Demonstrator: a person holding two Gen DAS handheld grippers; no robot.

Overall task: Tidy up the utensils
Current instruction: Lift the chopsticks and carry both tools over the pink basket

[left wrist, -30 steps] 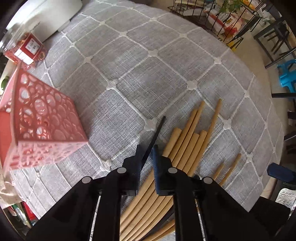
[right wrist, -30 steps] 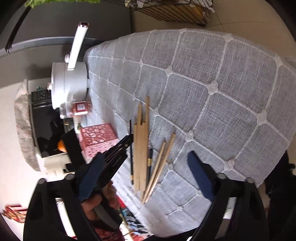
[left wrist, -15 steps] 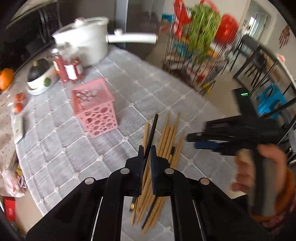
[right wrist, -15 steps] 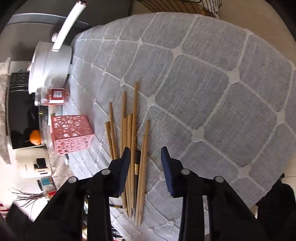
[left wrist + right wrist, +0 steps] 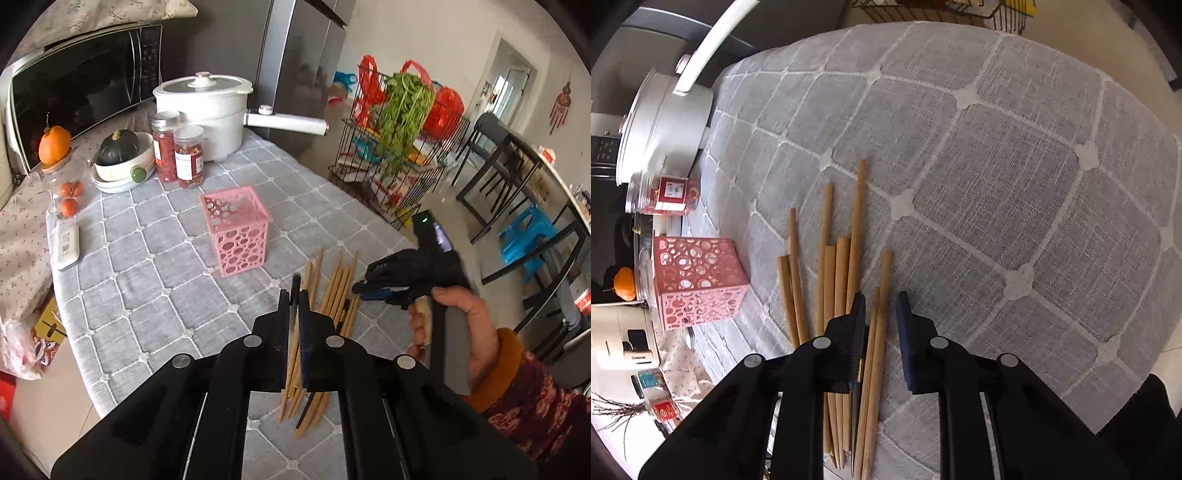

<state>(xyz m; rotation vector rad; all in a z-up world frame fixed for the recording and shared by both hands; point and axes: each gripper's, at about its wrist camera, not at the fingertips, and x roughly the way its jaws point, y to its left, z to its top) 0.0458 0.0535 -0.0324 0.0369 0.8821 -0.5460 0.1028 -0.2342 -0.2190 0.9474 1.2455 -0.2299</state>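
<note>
Left gripper lifted, fingers clamped on black chopstick; right gripper lowered, part-open around wooden chopsticks; pink basket next.

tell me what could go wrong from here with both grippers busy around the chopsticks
1. The left gripper is pinching the black chopstick near one end only, so it could pivot or slip on the way to the pink holder.
2. The right gripper is part open and straddles two wooden chopsticks lying against others; closing may grab both or scatter the pile.
3. The pink holder looks light and stands free on the tablecloth, so a tilted insertion could tip it.
</note>
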